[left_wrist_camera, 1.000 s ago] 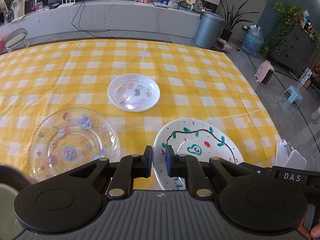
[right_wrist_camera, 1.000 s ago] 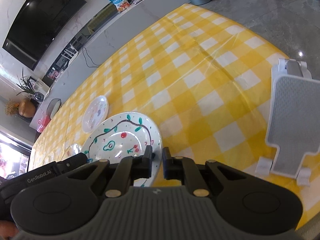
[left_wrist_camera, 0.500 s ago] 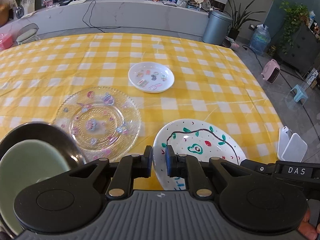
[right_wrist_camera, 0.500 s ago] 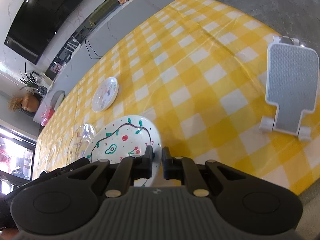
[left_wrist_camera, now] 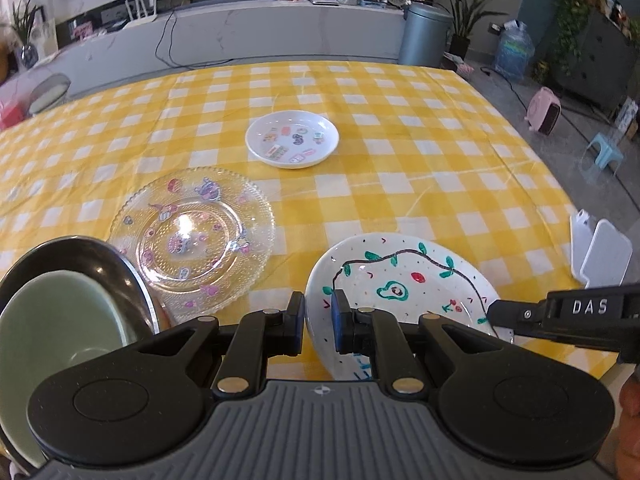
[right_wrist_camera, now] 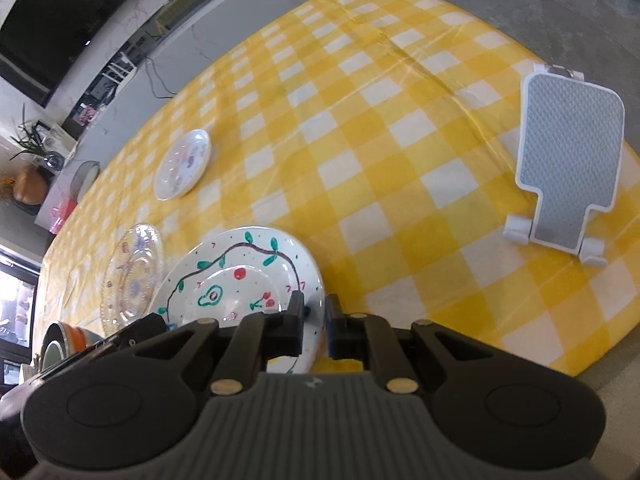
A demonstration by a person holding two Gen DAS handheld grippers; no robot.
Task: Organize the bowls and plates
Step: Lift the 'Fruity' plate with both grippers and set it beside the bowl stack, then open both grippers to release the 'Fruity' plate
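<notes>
A white plate painted with a vine, an avocado and cherries (left_wrist_camera: 400, 280) (right_wrist_camera: 240, 276) is held near the table's front edge. My left gripper (left_wrist_camera: 318, 316) is shut on its left rim. My right gripper (right_wrist_camera: 314, 316) is shut on its right rim, and in the left wrist view its black arm (left_wrist_camera: 560, 314) reaches the plate's right edge. A clear glass plate with stickers (left_wrist_camera: 192, 240) (right_wrist_camera: 132, 276) lies to the left. A small white plate with stickers (left_wrist_camera: 292, 138) (right_wrist_camera: 183, 169) lies farther back. A green bowl inside a dark bowl (left_wrist_camera: 60, 320) (right_wrist_camera: 60, 344) sits at the far left.
A white and grey phone stand (right_wrist_camera: 568, 168) (left_wrist_camera: 600, 256) stands by the table's right edge. The yellow checked tablecloth (left_wrist_camera: 400, 160) covers the whole table. Beyond the edge are grey floor, a bin (left_wrist_camera: 424, 34) and a long counter.
Both grippers, still shut on the painted plate, have swung left. The glass plate has slid toward the middle of the left wrist view, and the nested bowls have come in at its lower left.
</notes>
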